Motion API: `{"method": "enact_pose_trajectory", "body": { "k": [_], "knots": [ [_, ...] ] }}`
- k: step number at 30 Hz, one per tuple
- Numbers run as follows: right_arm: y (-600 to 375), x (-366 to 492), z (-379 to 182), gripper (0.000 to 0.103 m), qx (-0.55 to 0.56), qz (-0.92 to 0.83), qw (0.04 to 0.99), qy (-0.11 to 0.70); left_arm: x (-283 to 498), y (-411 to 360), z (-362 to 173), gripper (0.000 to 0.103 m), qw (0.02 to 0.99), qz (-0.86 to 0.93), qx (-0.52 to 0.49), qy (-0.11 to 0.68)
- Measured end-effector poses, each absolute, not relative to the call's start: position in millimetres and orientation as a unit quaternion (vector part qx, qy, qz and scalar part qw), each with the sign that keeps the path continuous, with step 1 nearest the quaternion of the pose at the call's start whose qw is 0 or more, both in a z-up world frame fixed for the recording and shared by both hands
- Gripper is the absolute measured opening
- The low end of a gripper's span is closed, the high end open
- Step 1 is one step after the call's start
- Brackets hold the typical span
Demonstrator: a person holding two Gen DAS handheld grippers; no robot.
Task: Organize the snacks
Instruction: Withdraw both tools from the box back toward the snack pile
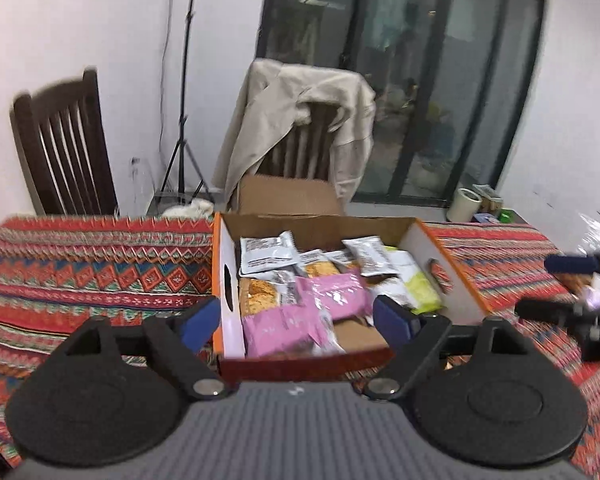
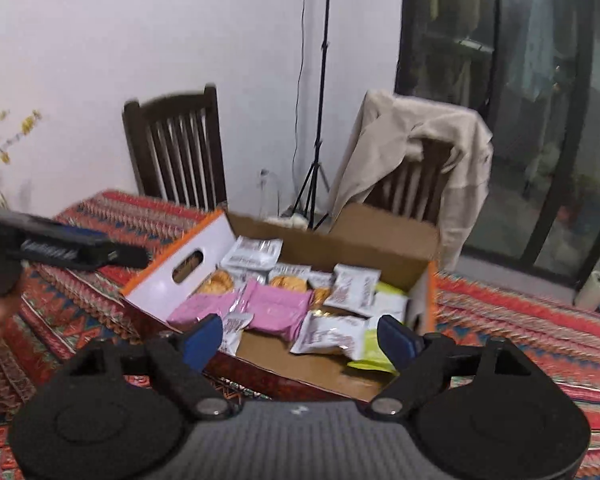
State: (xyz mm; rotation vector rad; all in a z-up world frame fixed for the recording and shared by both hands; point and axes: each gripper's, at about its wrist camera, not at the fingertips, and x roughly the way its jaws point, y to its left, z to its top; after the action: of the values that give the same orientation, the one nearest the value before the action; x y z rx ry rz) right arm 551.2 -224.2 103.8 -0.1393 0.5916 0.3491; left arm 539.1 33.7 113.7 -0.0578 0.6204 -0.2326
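Nearest to us, both tools hang over the near edge of the cardboard box (image 1: 422,258) with nothing in them: our left gripper (image 1: 298,320) has its blue pads spread wide and bare, and our right gripper (image 2: 300,340) stands just as wide and just as empty. Beyond the pads, the box sits on the patterned tablecloth (image 1: 92,276), and the snacks lie loose inside it, overlapping in one shallow heap. Closest are the pink packets (image 1: 332,292), one partly over another; beside them a yellow-green packet (image 2: 374,354) leans toward the right wall, with white packets (image 2: 352,288) and clear-fronted cracker packs (image 1: 260,300) further in. We judge all of these to be light, soft film pouches: they will crumple, slide on one another, and the crackers could break under a hard squeeze. We would take a pouch by its crimped end seam or across its narrow width, pinching gently, and lift it clear so the neighbour resting on it does not drag along. Further back a second cardboard flap (image 1: 284,196) stands behind the box, then a chair draped with a beige coat (image 1: 300,120), a bare dark chair (image 1: 64,140), a tripod stand (image 1: 184,120) and the glass door (image 1: 440,80).
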Motion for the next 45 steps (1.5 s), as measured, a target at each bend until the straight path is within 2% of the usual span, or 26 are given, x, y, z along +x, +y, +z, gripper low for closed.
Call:
{"method": "enact_pose_trajectory", "body": {
  "k": [10,13,18,23,28,33,40,45],
  "knots": [
    [-260.2,394.1,148.6,0.089,-0.077,0.193,0.951,0.227,361.0,28.9,145.8,0.096,0.96,-0.147,-0.006,0.239],
    [-267.1,344.6,146.3,0.095,-0.071,0.198,0.955,0.21,307.5,26.5,141.8,0.097,0.969,-0.133,0.002,0.206],
    [-270.6,261.7,133.1,0.096,-0.087,0.176,0.964,0.182,230.2,18.3,127.1,0.1,0.979,-0.118,0.035,0.163],
    [-269.0,195.5,108.9,0.097,-0.101,0.145,0.969,0.171,166.1,11.7,98.1,0.103,0.979,-0.121,0.048,0.157],
    [-264.9,145.3,71.7,0.098,-0.081,0.121,0.971,0.189,138.4,12.5,61.6,0.103,0.982,-0.095,0.021,0.164],
    [-265.6,124.6,35.1,0.098,-0.068,0.105,0.965,0.23,140.8,16.1,36.9,0.103,0.976,-0.07,0.024,0.207],
    [-266.1,125.1,33.4,0.098,-0.072,0.086,0.968,0.225,147.1,25.2,36.1,0.103,0.976,-0.061,0.008,0.208],
    [-267.8,143.4,32.2,0.098,-0.068,0.083,0.968,0.228,182.4,18.5,33.2,0.103,0.971,-0.068,-0.003,0.228]
  ]
}}
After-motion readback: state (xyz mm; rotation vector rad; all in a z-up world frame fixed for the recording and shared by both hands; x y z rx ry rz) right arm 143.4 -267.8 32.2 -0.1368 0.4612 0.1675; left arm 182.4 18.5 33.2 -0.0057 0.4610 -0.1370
